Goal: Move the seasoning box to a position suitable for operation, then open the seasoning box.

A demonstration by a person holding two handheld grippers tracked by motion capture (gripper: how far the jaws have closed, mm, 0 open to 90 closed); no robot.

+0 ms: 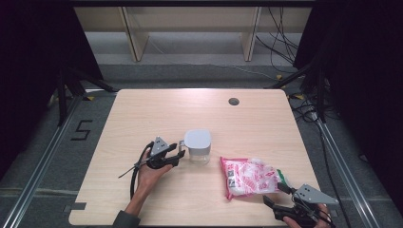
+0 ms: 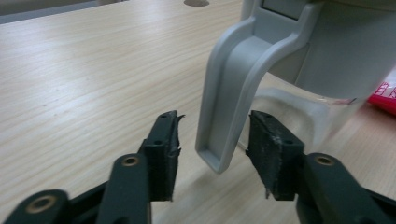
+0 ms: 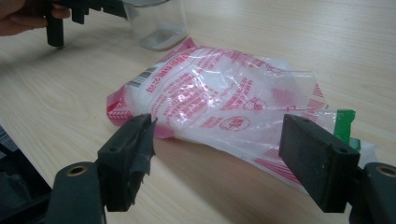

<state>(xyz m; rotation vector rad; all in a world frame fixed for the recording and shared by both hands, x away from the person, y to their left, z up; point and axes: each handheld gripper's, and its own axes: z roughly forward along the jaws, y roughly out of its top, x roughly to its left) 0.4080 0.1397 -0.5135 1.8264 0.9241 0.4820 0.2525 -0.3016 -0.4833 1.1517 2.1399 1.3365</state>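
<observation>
So from the high view the left hand-held gripper sits right at the left side of a clear jug with a grey lid, and the right hand-held gripper is down at the near right corner of the surface, just off the end of a plastic bag.

The left gripper view gives the bit you can't make out from above: the jug's grey handle hangs down between the two black pads, with a gap on each side, so the jaws are partly open and gripping nothing. The jug stands upright, handle pointing back at that gripper.

The right gripper view shows its jaws spread wide with nothing in them; the bag lies flat just ahead of them, touching neither. From above, its long axis runs left-right, with the green-tipped end toward the right gripper.

The bag has red print all over plus a barcode, but the writing is too blurry to read.
</observation>
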